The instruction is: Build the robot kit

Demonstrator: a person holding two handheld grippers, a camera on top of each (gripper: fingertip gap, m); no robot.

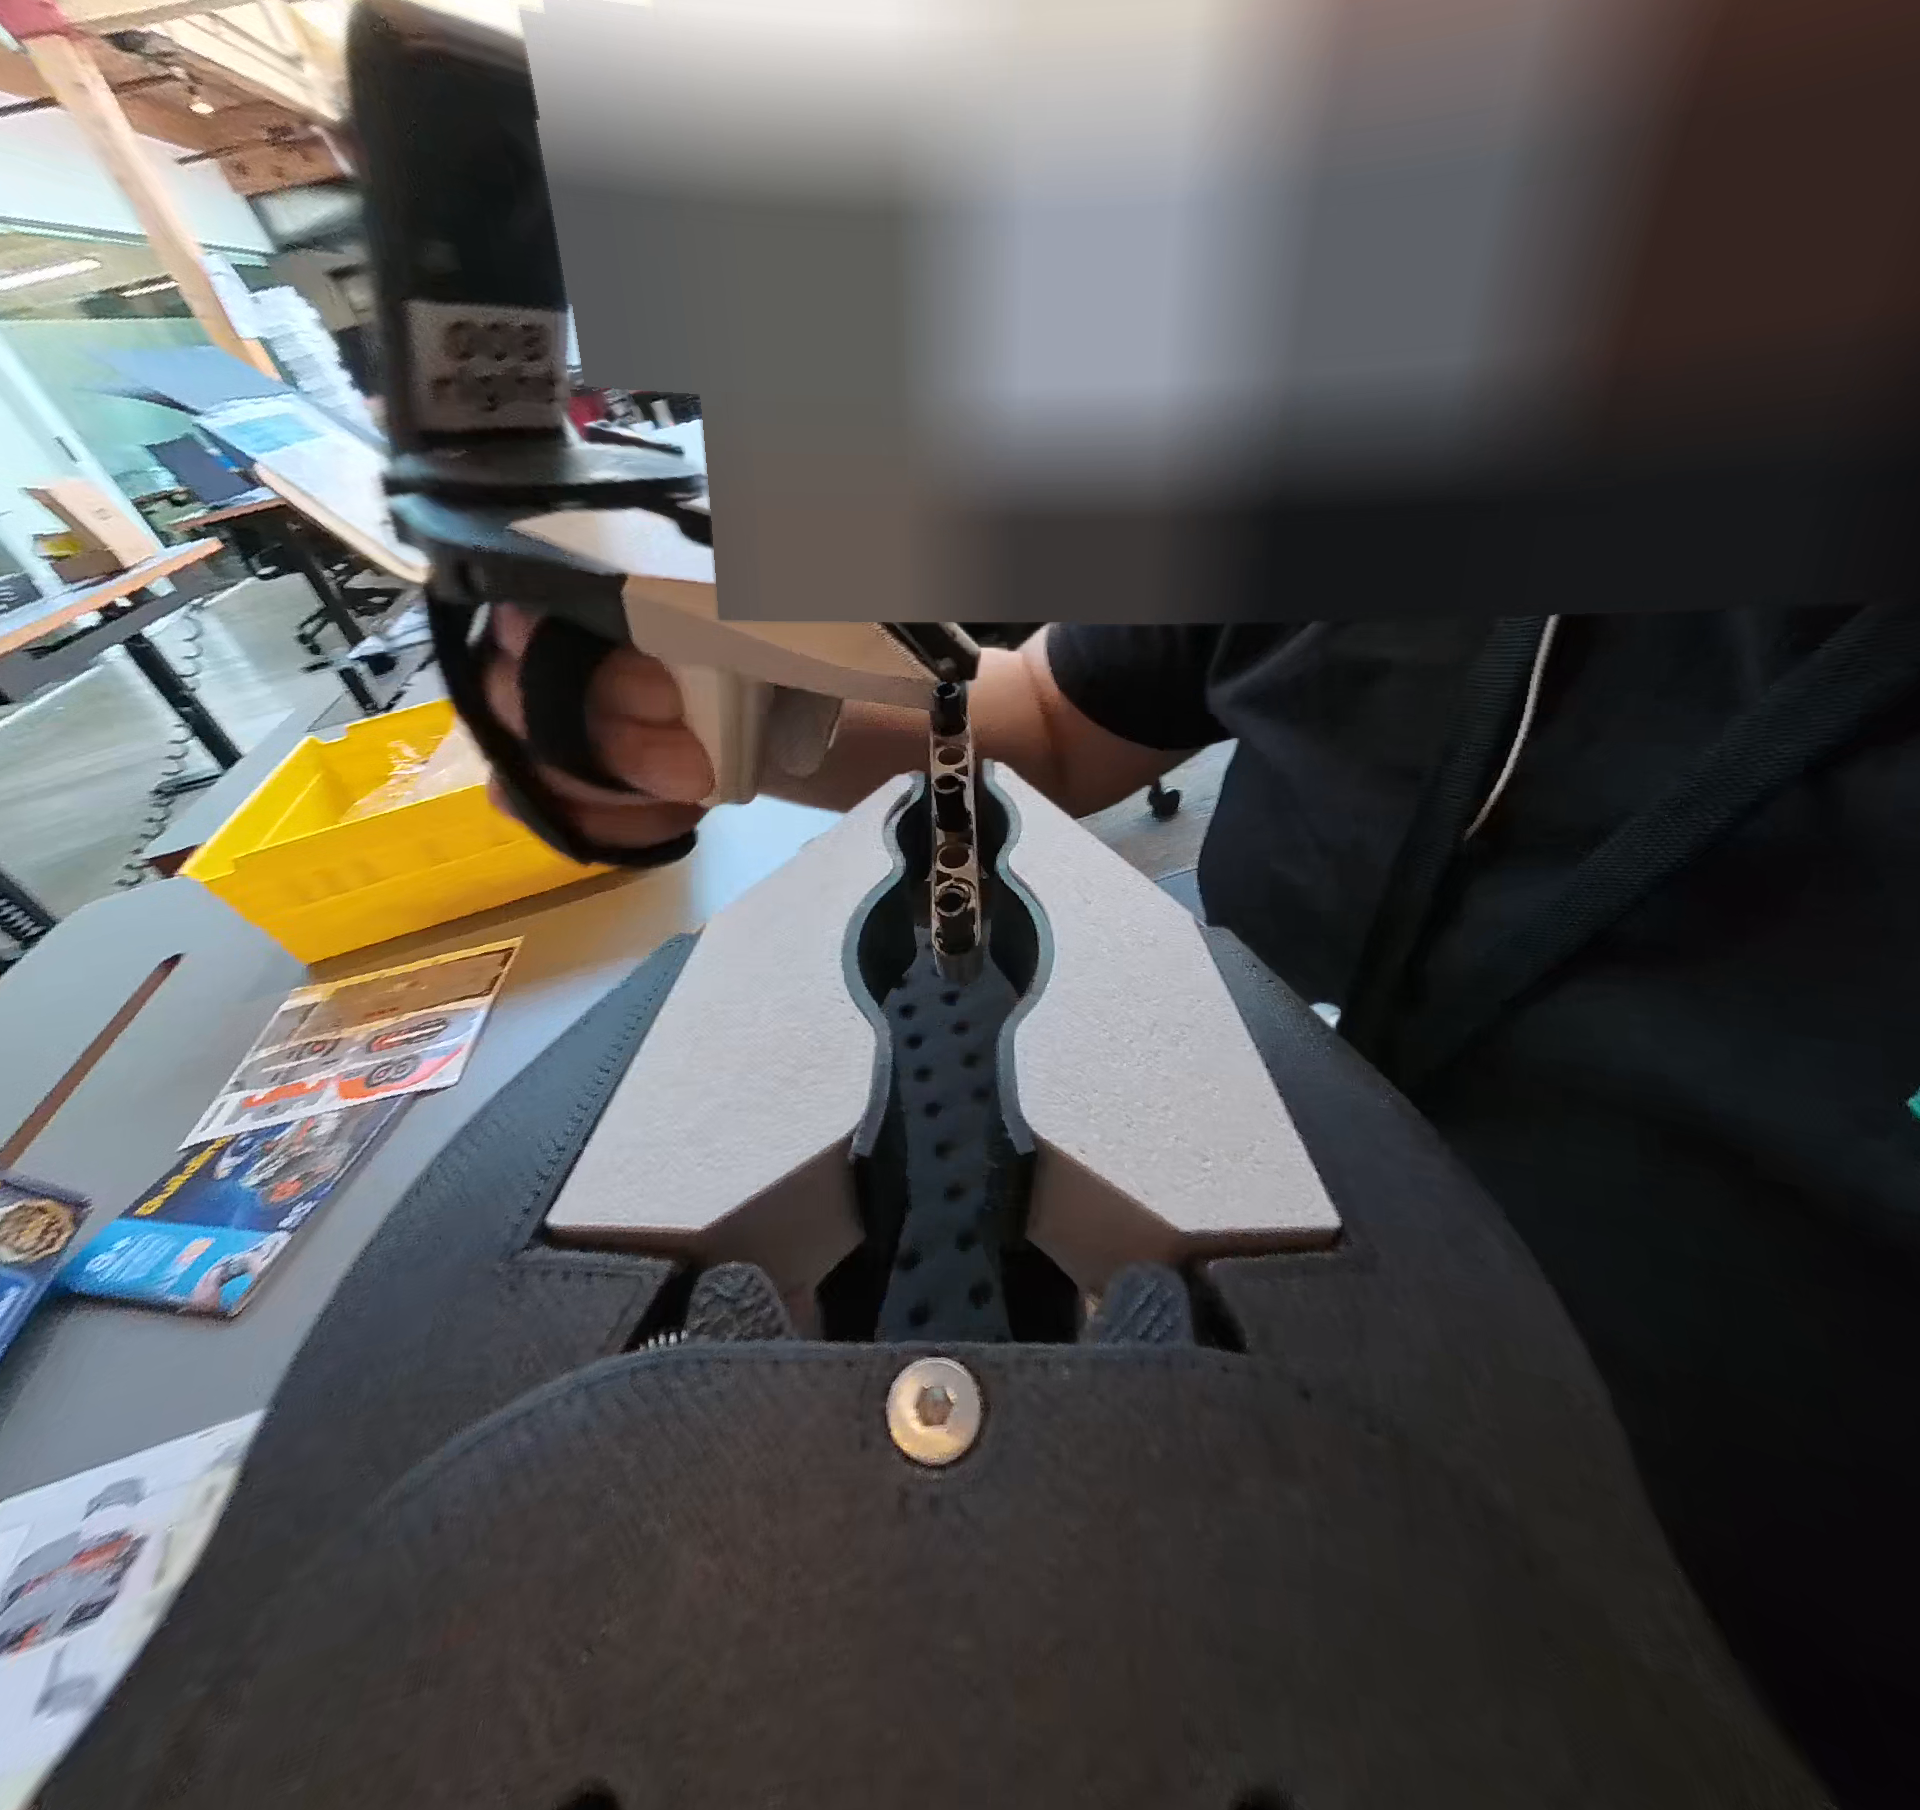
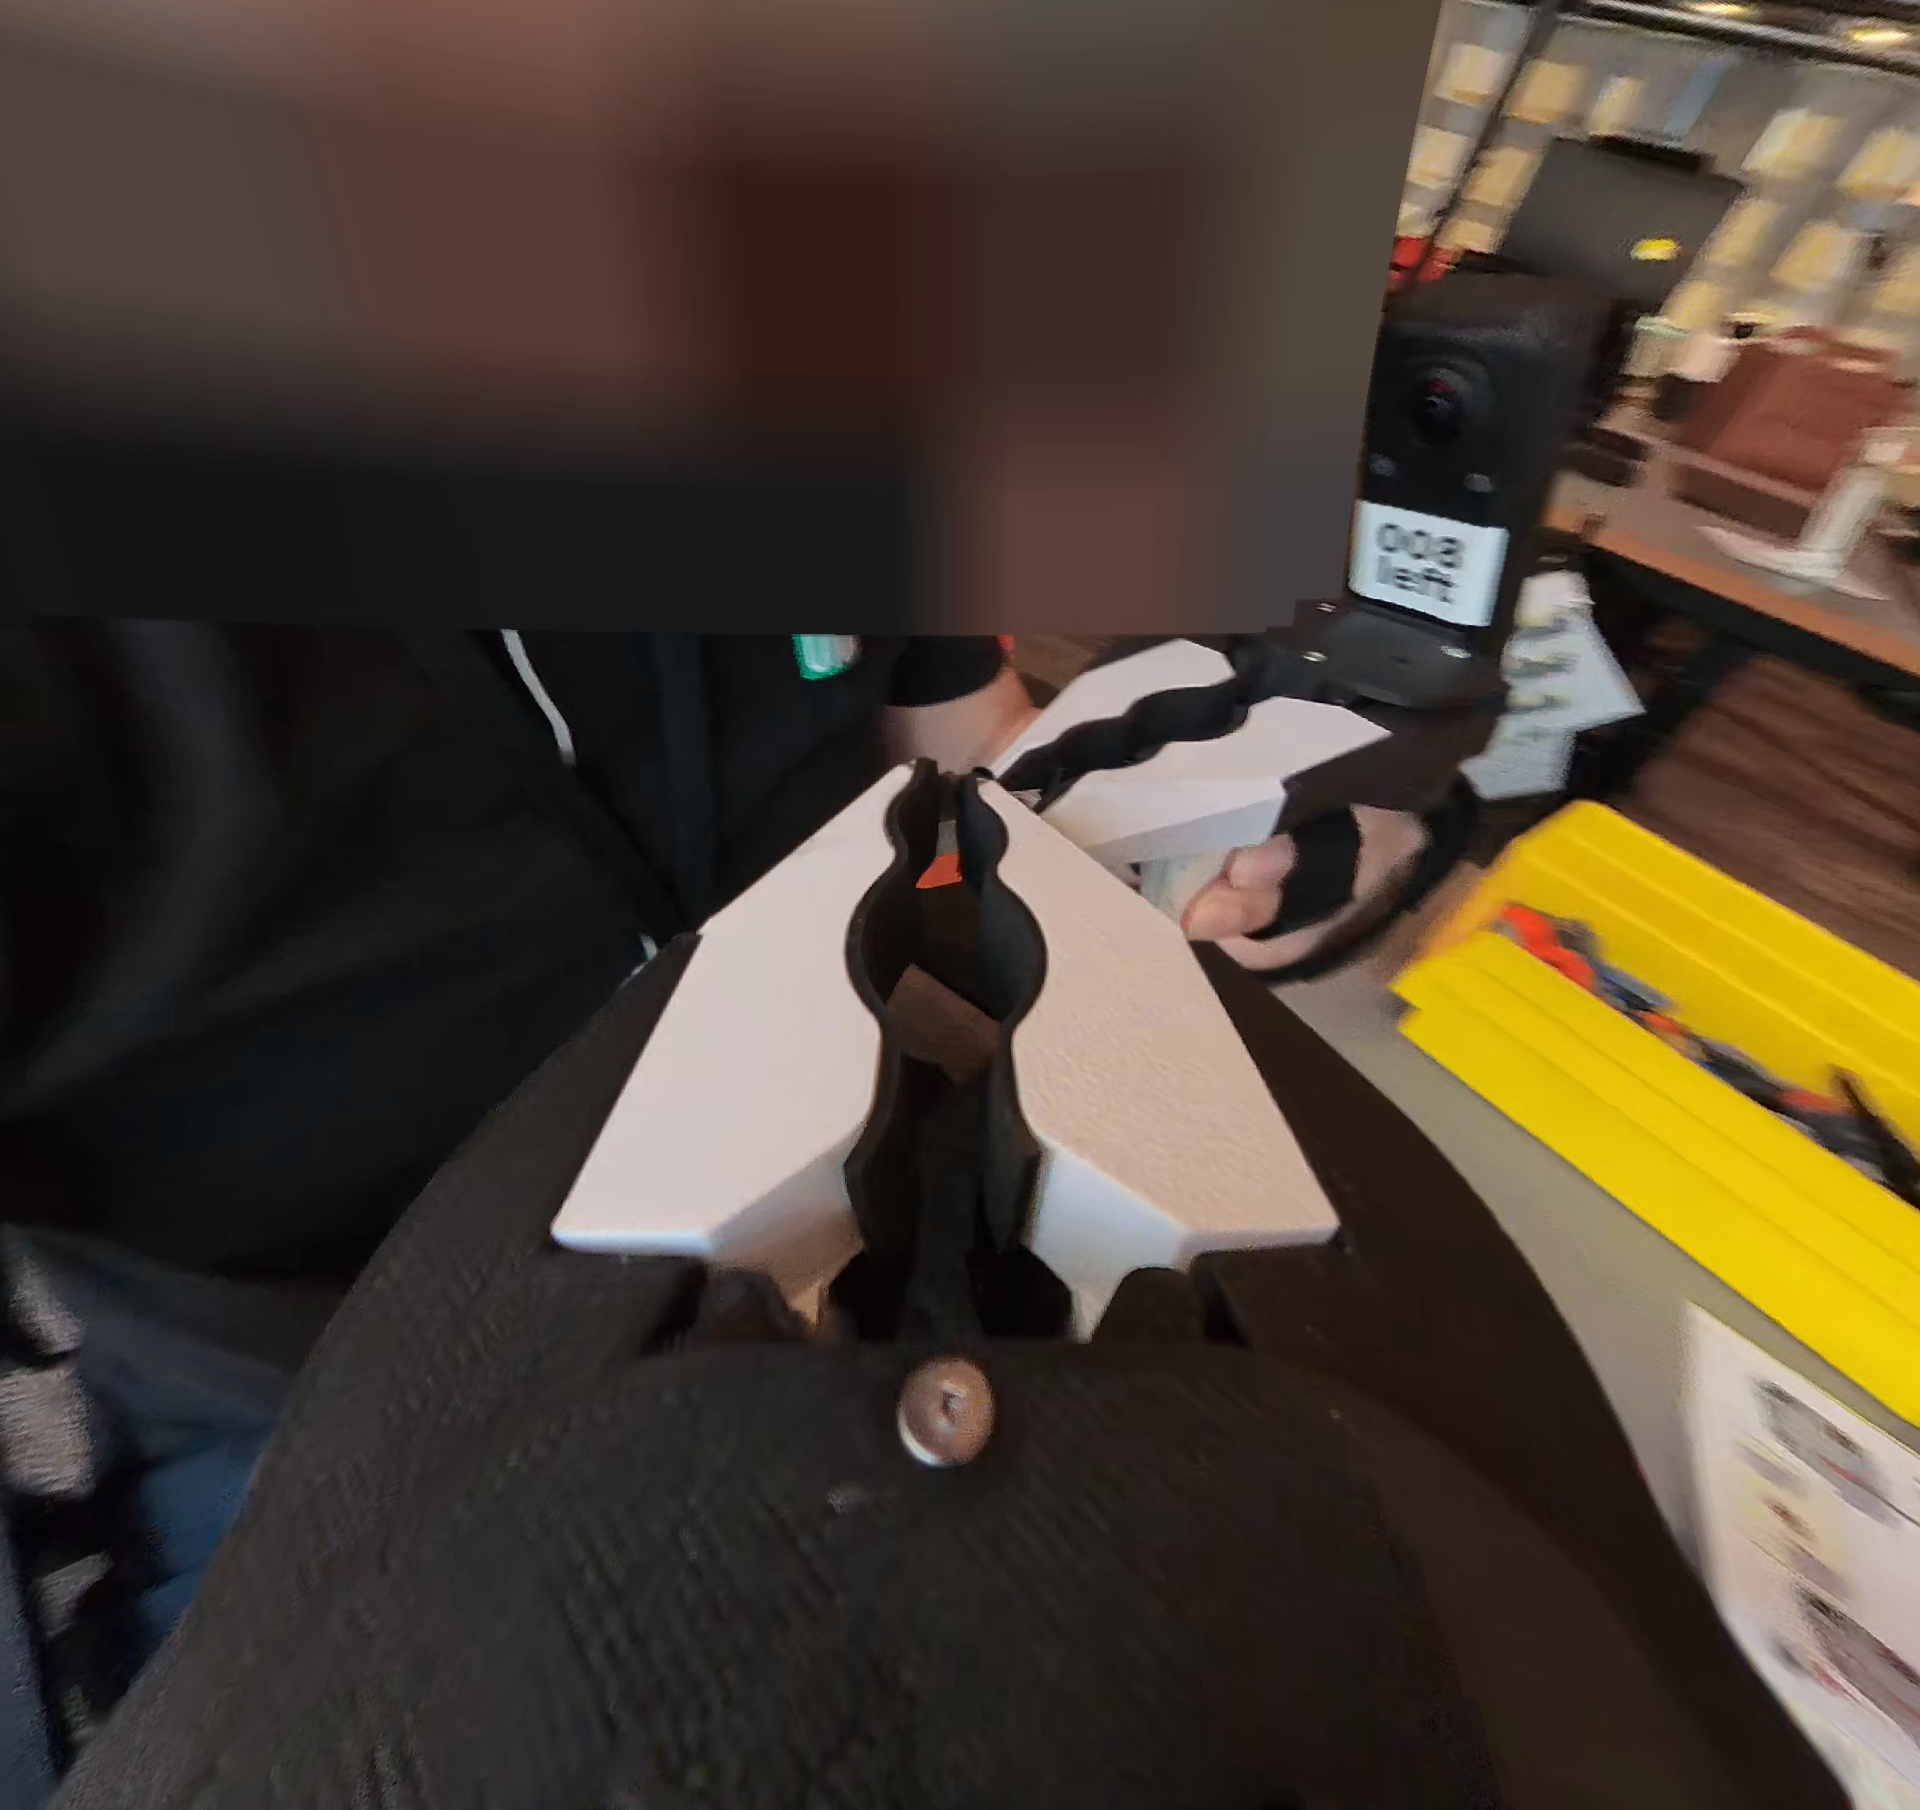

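In the left wrist view my left gripper (image 1: 951, 799) is shut on a light grey perforated beam (image 1: 954, 867) that stands upright between its tips. My right gripper (image 1: 935, 659) comes in from the upper left, held by a hand, and its tips pinch a small black pin (image 1: 948, 706) at the beam's top end. In the right wrist view my right gripper (image 2: 940, 799) is shut on a small dark piece with an orange patch (image 2: 938, 872). The left gripper (image 2: 1023, 773) meets it tip to tip from the right. The beam is hidden there.
A yellow bin (image 1: 353, 830) stands on the grey table (image 1: 582, 939); the right wrist view shows several orange and black parts in the bin (image 2: 1621, 1022). Instruction booklets (image 1: 353, 1043) lie left of the grippers. A person in dark clothing (image 1: 1558, 929) sits close behind. My two grippers' fingertips are within a few centimetres of each other.
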